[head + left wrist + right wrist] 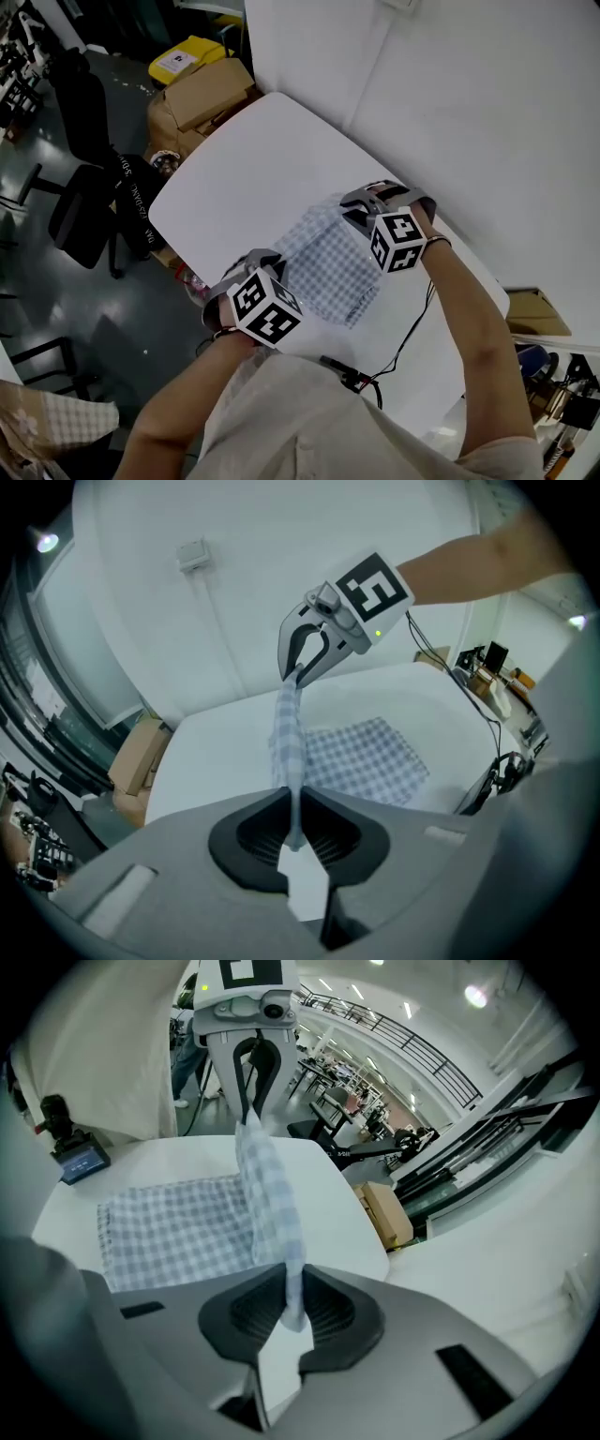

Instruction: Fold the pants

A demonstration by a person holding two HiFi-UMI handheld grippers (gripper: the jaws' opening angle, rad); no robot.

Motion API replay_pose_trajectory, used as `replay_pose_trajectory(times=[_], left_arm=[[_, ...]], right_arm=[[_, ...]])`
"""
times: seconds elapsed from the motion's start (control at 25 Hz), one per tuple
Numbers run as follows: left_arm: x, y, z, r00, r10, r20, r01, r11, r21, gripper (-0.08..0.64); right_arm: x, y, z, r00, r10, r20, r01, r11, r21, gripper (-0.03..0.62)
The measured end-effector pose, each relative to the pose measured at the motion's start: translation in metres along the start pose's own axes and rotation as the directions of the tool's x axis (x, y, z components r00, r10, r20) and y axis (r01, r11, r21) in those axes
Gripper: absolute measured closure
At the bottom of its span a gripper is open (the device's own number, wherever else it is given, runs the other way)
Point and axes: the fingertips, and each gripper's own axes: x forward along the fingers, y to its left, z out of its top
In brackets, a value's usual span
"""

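Note:
The blue-and-white checked pants lie on the white table, with one edge lifted off it and stretched between my two grippers. My left gripper is shut on one end of that edge; its own view shows the cloth pinched between the jaws. My right gripper is shut on the other end, the fabric running from its jaws across to the left gripper. The remainder of the pants rests flat on the table.
Cardboard boxes and a yellow bin stand beyond the table's far end. A black office chair is at the left. A black cable and small device lie near the table's front edge. A white wall runs along the right.

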Motion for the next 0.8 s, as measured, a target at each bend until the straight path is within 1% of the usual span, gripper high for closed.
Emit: replay_pose_trajectory(times=[0.16, 0.4, 0.56, 0.72, 0.8], left_arm=[[0.008, -0.050, 0.004, 0.998, -0.061, -0.003, 0.061, 0.998, 0.026, 0.520], [0.021, -0.114, 0.014, 0.993, -0.113, -0.025, 0.115, 0.988, 0.100, 0.520], [0.041, -0.148, 0.006, 0.992, -0.118, -0.054, 0.124, 0.983, 0.134, 0.520], [0.064, -0.174, 0.000, 0.993, -0.096, -0.073, 0.108, 0.979, 0.172, 0.520], [0.075, -0.183, -0.004, 0.993, -0.090, -0.081, 0.103, 0.980, 0.173, 0.520]], right_arm=[[-0.014, 0.040, -0.017, 1.000, 0.011, -0.014, -0.011, 1.000, 0.025, 0.534], [-0.031, 0.092, -0.045, 0.999, 0.020, -0.037, -0.017, 0.997, 0.072, 0.534], [-0.028, 0.126, -0.060, 0.998, 0.018, -0.055, -0.014, 0.997, 0.071, 0.534], [-0.020, 0.153, -0.074, 0.997, 0.018, -0.076, -0.013, 0.998, 0.066, 0.532], [-0.017, 0.163, -0.081, 0.995, 0.029, -0.090, -0.023, 0.998, 0.063, 0.532]])
